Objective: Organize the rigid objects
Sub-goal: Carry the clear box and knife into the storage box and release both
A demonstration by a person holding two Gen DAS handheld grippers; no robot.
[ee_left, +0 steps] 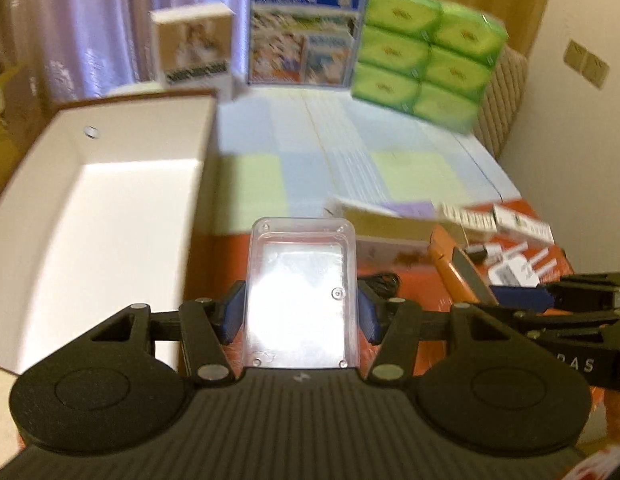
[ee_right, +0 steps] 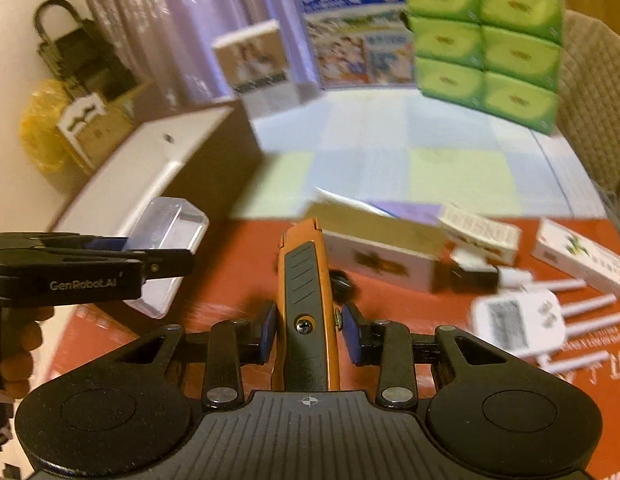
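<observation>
Evidently both loads are stiff: the left gripper (ee_left: 300, 316) pinches a light, slick clear plastic case (ee_left: 301, 292) by its long sides, the right gripper (ee_right: 308, 332) an orange utility knife (ee_right: 306, 304) mid-handle.

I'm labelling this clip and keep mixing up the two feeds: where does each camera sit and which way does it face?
Left wrist: on the left hand-held gripper, facing forward and down at its clear plastic case; right hand-held gripper at the right edge.
Right wrist: on the right hand-held gripper, looking along its orange utility knife; the left one and fingers at left.
Shared: white box, green tissue packs.
</observation>
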